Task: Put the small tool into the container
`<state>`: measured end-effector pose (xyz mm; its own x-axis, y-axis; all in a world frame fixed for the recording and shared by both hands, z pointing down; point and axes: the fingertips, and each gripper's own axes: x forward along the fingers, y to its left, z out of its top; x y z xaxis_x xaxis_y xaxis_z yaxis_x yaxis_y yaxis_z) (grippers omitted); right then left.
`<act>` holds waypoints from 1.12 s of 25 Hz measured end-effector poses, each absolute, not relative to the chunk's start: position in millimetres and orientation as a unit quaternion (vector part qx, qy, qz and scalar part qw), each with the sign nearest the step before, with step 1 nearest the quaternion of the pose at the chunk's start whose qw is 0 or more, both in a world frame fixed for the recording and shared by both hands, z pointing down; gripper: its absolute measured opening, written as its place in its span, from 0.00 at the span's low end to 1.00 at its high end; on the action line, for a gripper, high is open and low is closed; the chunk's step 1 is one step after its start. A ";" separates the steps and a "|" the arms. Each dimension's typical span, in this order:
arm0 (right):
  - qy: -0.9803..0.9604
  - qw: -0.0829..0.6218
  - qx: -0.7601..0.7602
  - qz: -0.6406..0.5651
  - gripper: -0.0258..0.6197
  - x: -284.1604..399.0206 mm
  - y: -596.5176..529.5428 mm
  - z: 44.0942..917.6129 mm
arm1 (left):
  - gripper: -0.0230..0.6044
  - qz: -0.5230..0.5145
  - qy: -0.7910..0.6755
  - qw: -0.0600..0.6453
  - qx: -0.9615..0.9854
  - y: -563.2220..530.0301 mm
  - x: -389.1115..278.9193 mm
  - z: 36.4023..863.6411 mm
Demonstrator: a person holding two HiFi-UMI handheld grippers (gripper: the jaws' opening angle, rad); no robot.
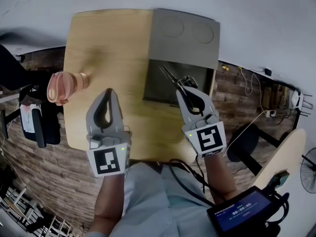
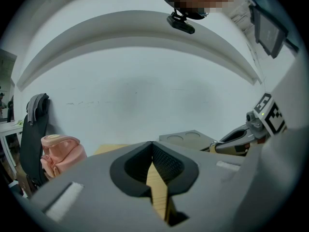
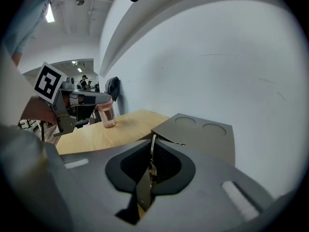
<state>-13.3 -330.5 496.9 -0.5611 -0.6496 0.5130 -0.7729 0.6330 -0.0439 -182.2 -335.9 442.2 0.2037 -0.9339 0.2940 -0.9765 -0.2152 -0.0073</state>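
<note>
We see the small tool [image 1: 171,78] clenched in our right hand-held gripper [image 1: 183,94], pointing toward 11 o'clock across the open well of the grey container [image 1: 185,38]. At its 9 o'clock, our left hand-held gripper [image 1: 109,94] is clenched on nothing over the wooden surface [image 1: 108,38].

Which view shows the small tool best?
The head view: the small tool sticks out of the right gripper over the container. The right gripper view shows its thin edge; the left gripper view hardly shows it.
</note>
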 end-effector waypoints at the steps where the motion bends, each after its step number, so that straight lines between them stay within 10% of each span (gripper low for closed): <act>1: -0.876 0.233 0.402 0.131 0.06 -14.4 -329.5 497.0 | 0.05 0.118 -0.621 0.096 0.769 -335.2 -182.4 443.3; 28: -0.884 0.312 0.325 0.121 0.06 -25.6 -330.0 519.5 | 0.05 0.114 -0.619 0.110 0.769 -339.9 -198.9 452.2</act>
<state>-25.6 -330.0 519.5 -0.5935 -0.4996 0.6310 -0.6510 0.7590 -0.0114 -198.9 -339.9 452.2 0.2073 -0.9274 0.3114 -0.9775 -0.2087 0.0294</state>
